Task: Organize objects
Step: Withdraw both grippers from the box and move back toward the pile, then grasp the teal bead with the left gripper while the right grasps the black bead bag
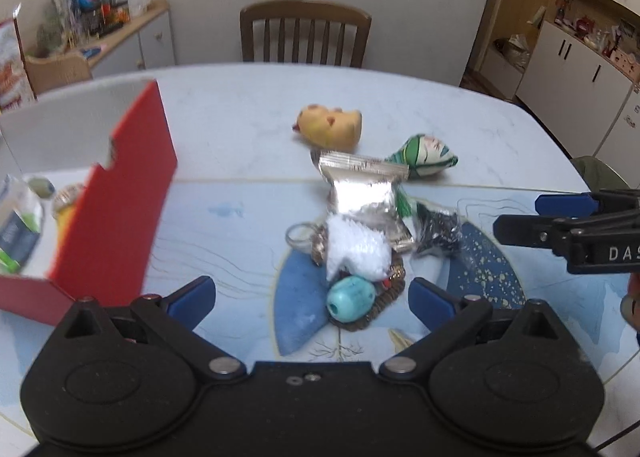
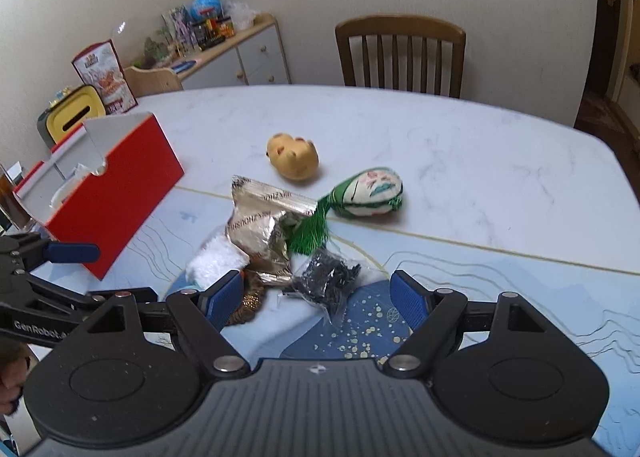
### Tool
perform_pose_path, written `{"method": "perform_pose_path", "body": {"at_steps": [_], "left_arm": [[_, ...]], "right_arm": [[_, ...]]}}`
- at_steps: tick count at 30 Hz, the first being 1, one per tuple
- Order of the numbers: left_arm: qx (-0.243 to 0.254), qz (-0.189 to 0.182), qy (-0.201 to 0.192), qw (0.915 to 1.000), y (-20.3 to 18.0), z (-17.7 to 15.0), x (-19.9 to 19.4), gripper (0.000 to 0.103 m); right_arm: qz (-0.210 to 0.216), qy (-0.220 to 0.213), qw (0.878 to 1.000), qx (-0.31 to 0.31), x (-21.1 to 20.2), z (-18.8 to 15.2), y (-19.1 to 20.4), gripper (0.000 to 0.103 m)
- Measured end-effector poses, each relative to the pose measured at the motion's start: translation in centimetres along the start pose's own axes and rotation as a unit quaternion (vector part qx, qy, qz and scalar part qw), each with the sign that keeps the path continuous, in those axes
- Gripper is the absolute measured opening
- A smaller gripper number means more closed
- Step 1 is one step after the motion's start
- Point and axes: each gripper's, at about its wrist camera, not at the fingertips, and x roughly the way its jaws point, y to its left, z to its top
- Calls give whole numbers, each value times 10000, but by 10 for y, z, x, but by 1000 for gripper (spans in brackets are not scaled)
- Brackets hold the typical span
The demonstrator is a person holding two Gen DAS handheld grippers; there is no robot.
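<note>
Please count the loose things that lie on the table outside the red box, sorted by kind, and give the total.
Soft toys or stuffed pieces: 3, the yellow toy, the green-and-white pouch, the white fluffy piece
Bags or packets: 2, the silver foil packet, the bag of black bits
Beads: 1, the turquoise bead
Rings: 1, the clear ring
Total: 7

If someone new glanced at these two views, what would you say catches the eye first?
Probably the red box, standing open at the left of the table with a few items already inside. Next comes the heap in the middle: a silver foil packet over a white fluffy thing, with a turquoise bead at its near edge. Farther back lie a yellow toy and a green-tasselled pouch.
</note>
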Motion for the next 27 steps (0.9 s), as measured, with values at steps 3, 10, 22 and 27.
{"method": "perform_pose_path", "body": {"at_steps": [3, 10, 22, 27], "left_arm": [[-30, 33, 82, 10000, -2, -1, 12, 102], [168, 64, 145, 9997, -11, -1, 30, 95], [483, 80, 283, 9984, -24, -12, 49, 68], [662, 85, 289, 9974, -30, -12, 49, 56]], "right_arm": [[20, 112, 9999, -3, 15, -1, -2, 81], [-26, 311, 9995, -34, 47, 2, -9, 81], [-26, 546, 9983, -222, 78, -3, -8, 68], [-7, 518, 9983, -266, 82, -2, -6, 61]]}}
